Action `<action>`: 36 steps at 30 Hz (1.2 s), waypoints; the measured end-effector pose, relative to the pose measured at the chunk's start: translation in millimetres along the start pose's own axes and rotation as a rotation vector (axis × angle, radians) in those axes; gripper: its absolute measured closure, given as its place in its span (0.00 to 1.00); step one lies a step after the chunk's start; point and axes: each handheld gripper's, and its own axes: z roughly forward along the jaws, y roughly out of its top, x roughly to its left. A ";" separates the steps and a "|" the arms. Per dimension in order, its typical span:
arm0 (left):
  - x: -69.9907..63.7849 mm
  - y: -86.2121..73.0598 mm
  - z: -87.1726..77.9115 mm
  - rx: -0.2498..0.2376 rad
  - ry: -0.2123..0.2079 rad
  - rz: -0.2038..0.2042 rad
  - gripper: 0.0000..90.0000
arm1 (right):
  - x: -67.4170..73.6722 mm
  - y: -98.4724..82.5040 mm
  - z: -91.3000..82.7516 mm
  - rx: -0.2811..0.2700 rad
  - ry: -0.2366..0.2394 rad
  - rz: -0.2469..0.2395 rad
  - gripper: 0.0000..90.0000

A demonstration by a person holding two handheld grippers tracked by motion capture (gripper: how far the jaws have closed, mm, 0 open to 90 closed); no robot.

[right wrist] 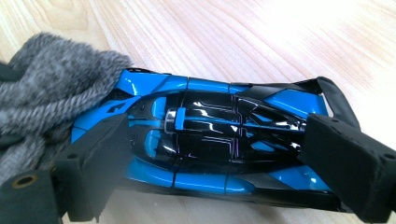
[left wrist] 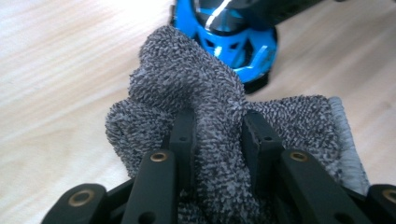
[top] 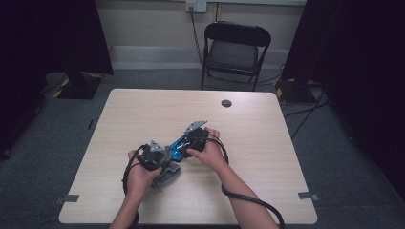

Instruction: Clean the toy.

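Note:
A blue and black toy car (right wrist: 210, 140) lies on the wooden table (top: 143, 109), with my right gripper (right wrist: 210, 158) shut on it, one jaw at each end. My left gripper (left wrist: 218, 133) is shut on a bunched grey terry cloth (left wrist: 187, 88), and the cloth's raised fold touches the car (left wrist: 233, 42). From above, the cloth (top: 167, 176) hangs under the left gripper (top: 165, 160) near the table's middle front, and the right gripper (top: 188, 143) holds the car (top: 179, 148) just right of it. In the right gripper view the cloth (right wrist: 46, 88) presses on the car's end at the left.
A small dark round cap (top: 226, 103) sits in the table near its far edge. A black folding chair (top: 234, 50) stands beyond the table. Black cables (top: 248, 200) trail from the grippers toward the near edge.

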 end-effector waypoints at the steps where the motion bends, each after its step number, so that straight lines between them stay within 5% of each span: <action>1: -1.4 0.0 -0.6 0.006 -0.002 0.007 0.76 | -0.1 0.1 0.0 0.001 0.000 -0.001 0.09; 13: -28.5 1.1 1.0 0.014 -0.051 0.011 0.77 | -0.1 0.2 0.2 0.000 0.001 0.000 0.09; 26: -38.9 10.3 8.2 0.021 -0.082 0.023 0.77 | 0.0 0.2 0.2 0.000 0.000 0.002 0.09; 32: -44.3 10.7 11.1 -0.008 -0.157 0.023 0.77 | -0.1 0.1 0.0 0.001 -0.001 0.001 0.09; 36: -46.7 13.1 9.4 -0.003 -0.168 0.041 0.77 | -0.1 -0.2 0.1 -0.002 -0.001 0.000 0.09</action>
